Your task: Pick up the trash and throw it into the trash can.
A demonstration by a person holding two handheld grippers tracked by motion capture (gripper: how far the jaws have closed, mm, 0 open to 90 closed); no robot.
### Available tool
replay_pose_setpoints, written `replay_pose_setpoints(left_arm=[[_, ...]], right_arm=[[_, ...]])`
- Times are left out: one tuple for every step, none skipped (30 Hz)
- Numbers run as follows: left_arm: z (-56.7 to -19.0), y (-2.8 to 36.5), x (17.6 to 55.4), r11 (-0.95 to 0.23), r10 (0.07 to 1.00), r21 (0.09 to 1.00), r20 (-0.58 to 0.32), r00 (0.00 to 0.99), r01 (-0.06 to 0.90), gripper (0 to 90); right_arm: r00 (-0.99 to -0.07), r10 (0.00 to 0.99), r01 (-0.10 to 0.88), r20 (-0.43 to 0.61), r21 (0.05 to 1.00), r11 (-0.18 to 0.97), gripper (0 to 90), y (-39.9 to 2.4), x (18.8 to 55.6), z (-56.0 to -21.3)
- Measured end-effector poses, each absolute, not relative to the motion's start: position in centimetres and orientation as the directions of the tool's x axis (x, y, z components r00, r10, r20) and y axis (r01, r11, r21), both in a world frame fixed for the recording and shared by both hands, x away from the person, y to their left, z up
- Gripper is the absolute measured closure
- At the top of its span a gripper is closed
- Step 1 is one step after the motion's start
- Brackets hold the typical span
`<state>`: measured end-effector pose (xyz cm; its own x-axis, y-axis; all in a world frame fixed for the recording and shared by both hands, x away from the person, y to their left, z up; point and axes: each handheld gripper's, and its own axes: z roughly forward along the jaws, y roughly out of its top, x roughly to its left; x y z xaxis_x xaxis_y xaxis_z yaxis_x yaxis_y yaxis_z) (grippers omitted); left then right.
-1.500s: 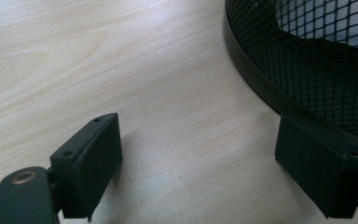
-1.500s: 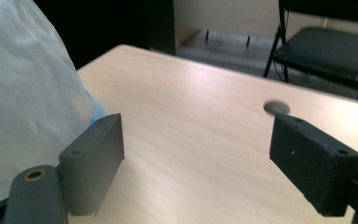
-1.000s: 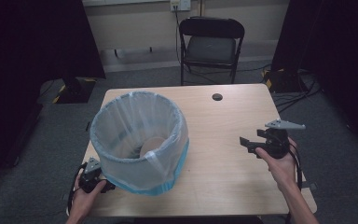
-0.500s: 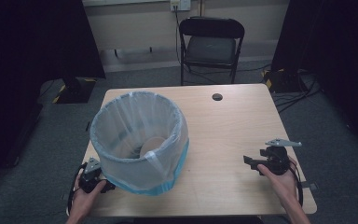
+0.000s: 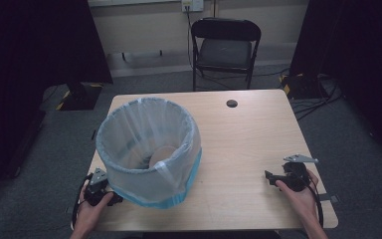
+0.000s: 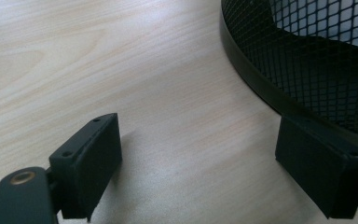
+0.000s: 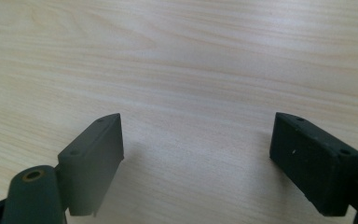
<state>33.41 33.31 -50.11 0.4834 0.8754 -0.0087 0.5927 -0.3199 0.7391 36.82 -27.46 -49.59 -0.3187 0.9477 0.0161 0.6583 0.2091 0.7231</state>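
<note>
1. The left gripper point(image 5: 98, 188) rests at the near left corner of the table point(image 5: 248, 139), held by the person's left hand point(image 5: 90, 211), just beside the foot of the bin.
2. In the left gripper view its jaws are spread wide over bare wood, nothing between them (the gripper point(image 6: 198, 161) sits low on the tabletop point(image 6: 74, 56)). The jaw at the right of that view lies close against the bin's dark base band; whether it touches cannot be told.
3. The right gripper point(image 5: 278, 177) sits near the near right edge of the table, in the person's right hand point(image 5: 301, 196), with its grey three-cornered plate point(image 5: 300, 159) on top.
4. In the right gripper view its jaws are likewise parted wide, with only pale wood grain between them (the gripper point(image 7: 196, 154) holds nothing).
5. The bin point(image 5: 149, 149), a round waste basket, stands upright on the left half of the table. A pale translucent liner point(image 5: 129, 124) is folded over its rim and hangs down the outside, bluish toward the bottom.
6. In the left gripper view the bin point(image 6: 307, 56) shows as black wire mesh above a solid dark band, with the liner's light colour visible through the mesh.
7. A small dark round disc point(image 5: 232, 103) lies near the far edge of the table, well apart from both grippers.
8. Beyond the table a black folding chair point(image 5: 225, 47) stands on the grey floor, facing the table (cables lie on the floor to the right).
</note>
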Motion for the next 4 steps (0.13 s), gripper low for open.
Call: replay_pose_setpoints(left_arm=[[-50.11, 33.31, 33.41, -0.32, 0.875, 0.739, -0.009, 0.484, 0.593, 13.8], [-50.12, 33.31, 33.4, -0.32, 0.875, 0.739, -0.009, 0.484, 0.592, 13.8], [-50.12, 33.31, 33.41, -0.32, 0.875, 0.739, -0.009, 0.484, 0.592, 13.8], [-50.12, 33.31, 33.4, -0.32, 0.875, 0.739, -0.009, 0.484, 0.592, 13.8]], right_arm=[[-0.328, 0.945, 0.644, -0.016, 0.727, 0.236, 15.6, -27.3, 36.72, -49.76], [-0.327, 0.945, 0.635, -0.009, 0.738, 0.227, 15.4, -27.33, 36.67, -49.91], [-0.327, 0.945, 0.636, -0.008, 0.738, 0.227, 15.5, -27.34, 36.66, -49.91], [-0.327, 0.945, 0.636, -0.008, 0.738, 0.227, 15.5, -27.34, 36.66, -49.91]])
